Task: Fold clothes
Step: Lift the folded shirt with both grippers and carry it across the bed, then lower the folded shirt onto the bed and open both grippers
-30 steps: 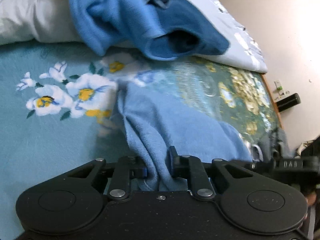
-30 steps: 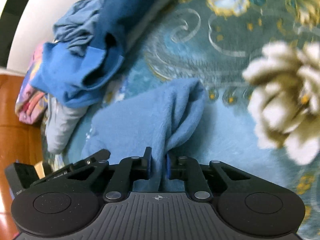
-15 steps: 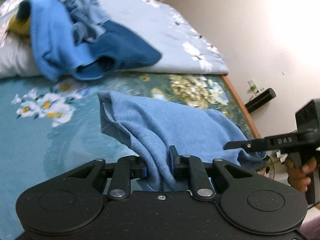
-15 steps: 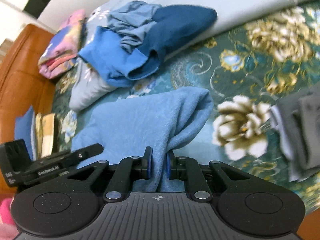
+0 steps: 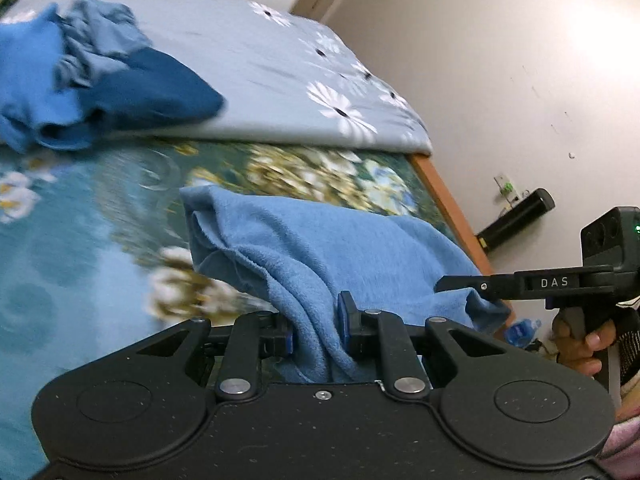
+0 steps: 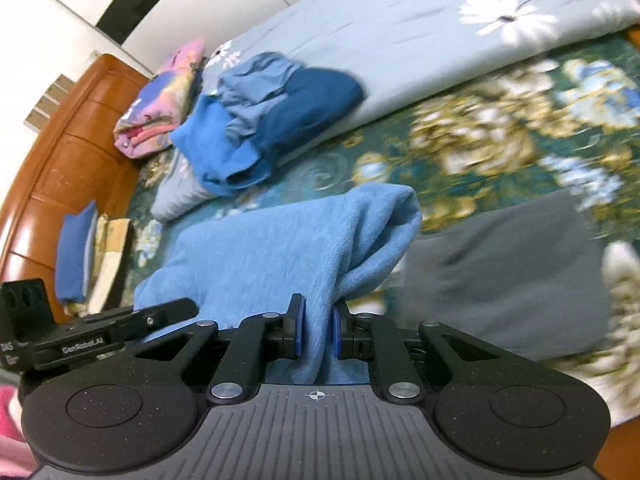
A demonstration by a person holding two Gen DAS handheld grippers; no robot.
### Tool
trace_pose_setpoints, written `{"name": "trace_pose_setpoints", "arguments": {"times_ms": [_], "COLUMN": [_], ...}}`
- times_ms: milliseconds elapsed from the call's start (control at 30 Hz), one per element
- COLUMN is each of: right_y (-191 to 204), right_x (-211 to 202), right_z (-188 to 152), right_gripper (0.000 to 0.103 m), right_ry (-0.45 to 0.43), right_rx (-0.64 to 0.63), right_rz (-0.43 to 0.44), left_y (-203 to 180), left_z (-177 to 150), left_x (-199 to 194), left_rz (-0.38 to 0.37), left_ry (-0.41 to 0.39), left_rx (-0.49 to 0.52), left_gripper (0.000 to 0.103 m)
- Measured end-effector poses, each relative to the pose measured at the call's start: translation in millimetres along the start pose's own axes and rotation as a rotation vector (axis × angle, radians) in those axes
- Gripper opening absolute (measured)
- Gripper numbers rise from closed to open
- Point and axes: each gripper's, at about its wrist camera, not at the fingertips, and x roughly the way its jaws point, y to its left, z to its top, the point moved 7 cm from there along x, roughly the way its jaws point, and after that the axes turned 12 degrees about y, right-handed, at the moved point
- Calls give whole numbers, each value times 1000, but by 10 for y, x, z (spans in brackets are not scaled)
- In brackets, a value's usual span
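A light blue fleece garment [image 5: 320, 240] hangs lifted between my two grippers above the floral teal bedspread [image 5: 72, 240]. My left gripper [image 5: 316, 332] is shut on one end of it. My right gripper [image 6: 317, 332] is shut on the other end [image 6: 280, 256]. The right gripper also shows at the right of the left wrist view [image 5: 460, 284], and the left gripper at the left of the right wrist view [image 6: 176, 312]. The garment sags in folds between them.
A heap of blue clothes [image 6: 264, 120] lies on a pale daisy quilt [image 6: 440, 20]. A grey garment [image 6: 508, 276] lies flat on the bedspread at the right. Folded items [image 6: 92, 252] and a pink bundle [image 6: 160, 96] sit by the wooden headboard [image 6: 60, 152]. A wall [image 5: 500, 60] stands beyond the bed edge.
Both grippers have risen and pulled back with the light blue garment, lifting it off the bedspread. More of the bed and the wall has come into view.
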Motion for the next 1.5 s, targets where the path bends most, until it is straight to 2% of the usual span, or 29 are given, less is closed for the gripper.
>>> {"name": "trace_pose_setpoints", "arguments": {"times_ms": [67,200,333,500,567,667,800,933,1133,1200,1267,1300,1400,1500], "right_y": [-270,-806,-1200,-1471,-1563,-1702,-1890,-2038,-2191,-2197,-2169,-2132,-1941,-1660], "right_x": [-165,-319,-306,-219,-175,-72,132,214,205,134,-1,-96,-325,-418], "right_z": [-3,0,57,225,297,388,441,400,239,215,182,149,3,-180], "right_gripper": [11,11,11,11,12,12,11,11,16,25,30,36,42,48], "right_ry": [0,5,0,9,12,12,49,52,43,20,-32,-67,-143,-169], "right_rx": [-2,-1,24,-1,-3,14,30,72,121,129,139,145,120,88], "right_rz": [-14,-39,-31,-21,-28,-41,-87,-80,-115,-145,-171,-189,-261,-307], "left_y": [-291,-760,-887,-1046,-1086,-1107,-1054,-993,-880,-834,-770,-735,-607,-438], "left_z": [29,116,190,283,307,342,299,194,179,202,261,291,373,423], "left_x": [211,649,906,1225,1336,1535,1761,1892,1844,1753,1565,1460,1109,688], "left_rz": [0,42,96,163,210,298,342,369,349,330,322,325,340,363], "left_ry": [14,61,85,115,119,141,184,232,236,216,175,153,75,-17], "left_rx": [-13,42,59,79,124,199,203,213,135,87,47,31,-23,-78], "left_gripper": [17,17,18,18,22,22,21,21,23,26,38,41,49,58]}}
